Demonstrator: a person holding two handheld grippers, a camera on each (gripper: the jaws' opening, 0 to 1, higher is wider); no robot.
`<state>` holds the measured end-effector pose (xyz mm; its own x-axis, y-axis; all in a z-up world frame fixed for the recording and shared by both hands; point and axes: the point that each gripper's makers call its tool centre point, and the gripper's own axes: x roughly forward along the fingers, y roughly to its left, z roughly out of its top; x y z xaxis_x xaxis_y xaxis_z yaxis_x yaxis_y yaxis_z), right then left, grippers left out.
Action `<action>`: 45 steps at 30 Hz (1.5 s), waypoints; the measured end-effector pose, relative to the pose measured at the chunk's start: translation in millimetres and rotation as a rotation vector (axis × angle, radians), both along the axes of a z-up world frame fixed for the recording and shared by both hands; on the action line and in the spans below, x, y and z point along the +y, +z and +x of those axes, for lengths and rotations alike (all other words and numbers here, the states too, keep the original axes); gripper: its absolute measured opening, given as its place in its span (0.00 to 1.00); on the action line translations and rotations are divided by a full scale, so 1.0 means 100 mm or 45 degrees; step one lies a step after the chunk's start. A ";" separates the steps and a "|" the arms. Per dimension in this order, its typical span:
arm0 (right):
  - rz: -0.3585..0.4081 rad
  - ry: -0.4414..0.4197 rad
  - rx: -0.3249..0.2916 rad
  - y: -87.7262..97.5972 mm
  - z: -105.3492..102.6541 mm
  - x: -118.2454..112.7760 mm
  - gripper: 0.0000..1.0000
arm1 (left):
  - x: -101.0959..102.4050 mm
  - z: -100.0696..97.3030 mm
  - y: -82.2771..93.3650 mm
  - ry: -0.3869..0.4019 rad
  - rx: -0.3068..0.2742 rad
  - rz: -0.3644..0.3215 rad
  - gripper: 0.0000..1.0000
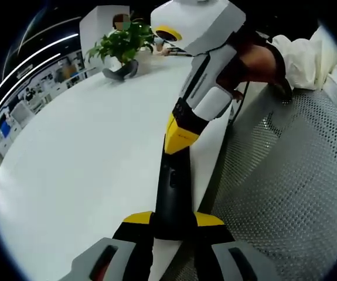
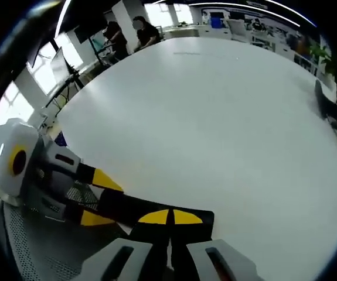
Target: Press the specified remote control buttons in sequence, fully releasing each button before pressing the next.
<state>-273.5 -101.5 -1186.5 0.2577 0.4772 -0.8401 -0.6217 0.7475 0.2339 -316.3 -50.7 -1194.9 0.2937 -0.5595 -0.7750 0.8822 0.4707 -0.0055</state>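
Jaws of my left gripper (image 1: 173, 231), yellow-tipped and black, are clamped on the near end of a long, slim black remote control (image 1: 172, 193), which lies along the edge of a broad white table (image 1: 86, 164). My right gripper (image 1: 183, 137) comes in from the top of the left gripper view, its yellow tips meeting the remote's far end; my hand (image 1: 256, 61) holds its white body. In the right gripper view, my right gripper (image 2: 169, 219) has its jaws drawn together, their yellow tips touching, set against the dark remote (image 2: 127, 208), with the left gripper (image 2: 101, 199) gripping it from the left. Whether the right jaws actually pinch the remote, I cannot tell. Beside the table edge sits a grey perforated mesh surface (image 1: 291, 187). A green potted plant (image 1: 121, 47) stands at the table's far end. Two people (image 2: 127, 35) sit beyond the table's far side.
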 end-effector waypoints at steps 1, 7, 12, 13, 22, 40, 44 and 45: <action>-0.003 0.005 -0.004 0.00 0.00 0.00 0.00 | 0.00 0.00 0.00 0.000 0.000 0.000 0.24; -0.029 0.039 -0.036 0.00 0.00 0.00 0.00 | 0.00 0.00 0.00 0.000 0.000 -0.001 0.24; -0.028 0.034 -0.033 0.00 0.01 0.00 0.00 | 0.00 0.00 0.00 0.000 0.000 -0.001 0.24; -0.022 0.025 -0.025 0.00 0.01 0.00 0.00 | 0.00 0.00 0.00 0.000 0.000 -0.001 0.24; -0.012 -0.009 0.016 0.01 0.00 -0.01 0.00 | 0.00 0.00 0.00 0.000 -0.001 -0.001 0.24; 0.050 -0.037 0.161 0.06 -0.13 0.04 0.00 | 0.00 -0.01 0.00 -0.001 -0.001 -0.001 0.24; 0.035 -0.024 0.164 0.04 -0.14 0.04 0.00 | 0.00 0.00 0.00 -0.001 -0.001 -0.002 0.24; 0.024 -0.016 0.164 0.02 -0.15 0.04 0.00 | 0.00 0.00 0.00 -0.001 -0.001 -0.002 0.24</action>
<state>-288.6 -97.2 -1184.2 0.1539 0.4908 -0.8576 -0.5762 0.7496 0.3256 -316.5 -50.4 -1195.3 0.2941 -0.5609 -0.7739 0.8825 0.4703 -0.0056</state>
